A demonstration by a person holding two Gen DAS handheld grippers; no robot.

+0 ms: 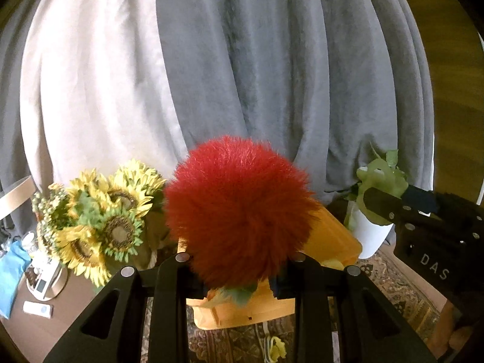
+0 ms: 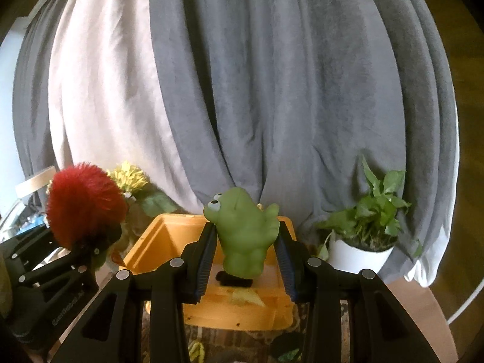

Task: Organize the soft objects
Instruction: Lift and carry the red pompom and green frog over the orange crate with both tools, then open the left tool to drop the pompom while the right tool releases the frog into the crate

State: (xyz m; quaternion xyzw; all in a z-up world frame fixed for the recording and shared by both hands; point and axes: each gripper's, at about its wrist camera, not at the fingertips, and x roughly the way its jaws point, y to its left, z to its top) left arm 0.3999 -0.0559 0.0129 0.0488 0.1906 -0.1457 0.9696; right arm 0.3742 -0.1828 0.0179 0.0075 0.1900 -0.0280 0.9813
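Observation:
My left gripper (image 1: 239, 260) is shut on a fluffy red pom-pom toy (image 1: 239, 208) and holds it above the near edge of an orange bin (image 1: 332, 236). The same toy (image 2: 84, 208) and left gripper (image 2: 90, 248) show at the left of the right wrist view. My right gripper (image 2: 246, 251) is shut on a green rubber frog-like toy (image 2: 245, 236), held upright over the orange bin (image 2: 157, 242). A yellow-green soft item (image 2: 245, 298) lies inside the bin. The right gripper (image 1: 390, 205) also shows at the right of the left wrist view.
Grey and white curtains (image 2: 242, 90) hang behind. A sunflower bouquet (image 1: 99, 220) stands left of the bin; a potted plant in a white pot (image 2: 366, 236) stands right. A patterned rug (image 1: 393, 284) lies under the bin. A small yellow item (image 1: 276, 349) lies on the rug.

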